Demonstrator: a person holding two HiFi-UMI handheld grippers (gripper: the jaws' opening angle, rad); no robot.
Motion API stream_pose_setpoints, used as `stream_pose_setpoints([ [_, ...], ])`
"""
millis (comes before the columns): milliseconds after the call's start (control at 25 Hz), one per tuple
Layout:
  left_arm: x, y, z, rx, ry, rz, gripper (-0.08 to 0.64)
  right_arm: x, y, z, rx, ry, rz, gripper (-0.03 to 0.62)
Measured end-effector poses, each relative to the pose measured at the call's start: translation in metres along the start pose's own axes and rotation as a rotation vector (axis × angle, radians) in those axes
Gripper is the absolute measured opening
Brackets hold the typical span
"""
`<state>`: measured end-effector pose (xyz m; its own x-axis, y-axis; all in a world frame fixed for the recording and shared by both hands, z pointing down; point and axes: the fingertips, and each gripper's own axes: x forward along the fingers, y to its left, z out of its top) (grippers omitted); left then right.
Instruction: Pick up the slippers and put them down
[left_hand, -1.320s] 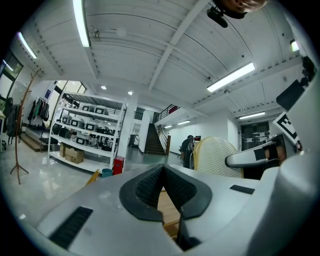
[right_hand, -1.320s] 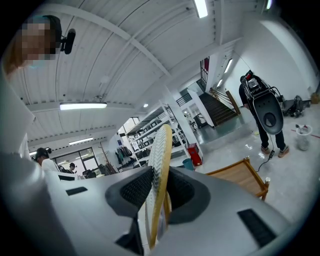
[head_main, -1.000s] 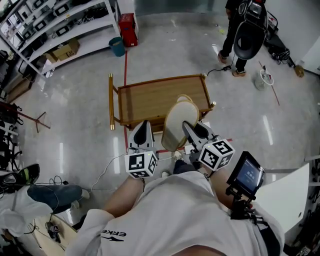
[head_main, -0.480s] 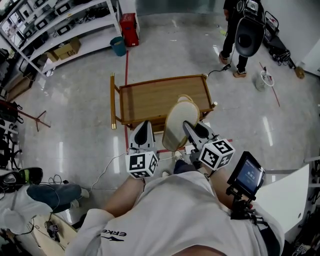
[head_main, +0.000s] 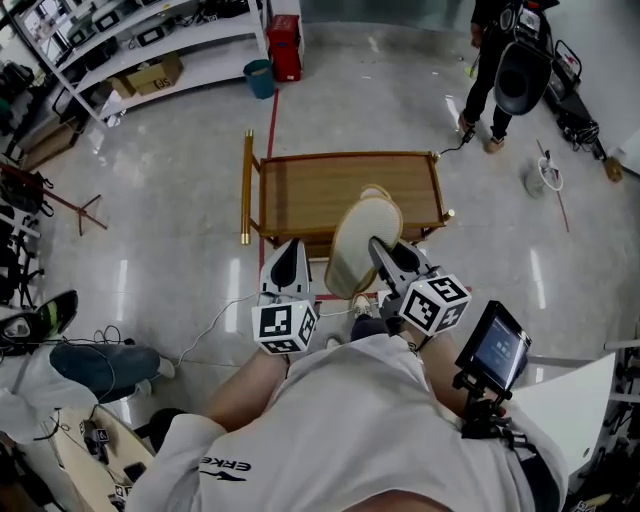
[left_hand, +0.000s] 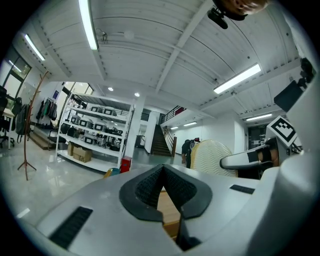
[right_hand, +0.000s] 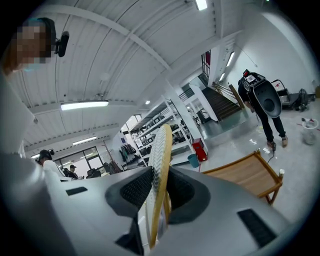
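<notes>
My right gripper (head_main: 380, 252) is shut on a cream slipper (head_main: 357, 243), held on edge with its ribbed sole toward the left. In the right gripper view the slipper (right_hand: 160, 160) stands upright between the dark pads (right_hand: 137, 187) of that gripper (right_hand: 156, 186). My left gripper (head_main: 286, 258) hovers beside it, shut and holding nothing. In the left gripper view its jaws (left_hand: 163, 175) meet at a point, and the slipper (left_hand: 212, 157) shows off to the right. Both grippers hang over the near edge of a low wooden table (head_main: 320, 190).
The wooden table (right_hand: 247, 175) has raised rails and a brass side handle (head_main: 245, 185). A person with a black backpack (head_main: 500, 55) stands at the back right, near a white bucket (head_main: 541, 178). White shelves (head_main: 150, 50), a red box (head_main: 286, 45) and a teal bin (head_main: 260, 78) line the back left. Cables lie on the floor.
The table, shelves and standing person have slid right in the head view, as the head and both grippers shifted together. The slipper stays gripped and the left gripper stays shut.
</notes>
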<state>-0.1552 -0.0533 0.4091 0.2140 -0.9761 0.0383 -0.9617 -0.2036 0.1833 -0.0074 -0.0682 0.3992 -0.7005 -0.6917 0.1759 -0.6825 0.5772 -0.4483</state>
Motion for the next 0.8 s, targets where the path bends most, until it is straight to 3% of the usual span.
stream_pose_setpoints([
  [440,0.016,0.063,0.003,0.014,0.012,0.132,0.002,0.086,0.003,0.002,0.02,0.058,0.104,0.087],
  [800,0.087,0.066,-0.003,0.021,0.053,0.117,0.002,0.123,-0.072,0.026,0.089,0.03,0.028,0.087],
])
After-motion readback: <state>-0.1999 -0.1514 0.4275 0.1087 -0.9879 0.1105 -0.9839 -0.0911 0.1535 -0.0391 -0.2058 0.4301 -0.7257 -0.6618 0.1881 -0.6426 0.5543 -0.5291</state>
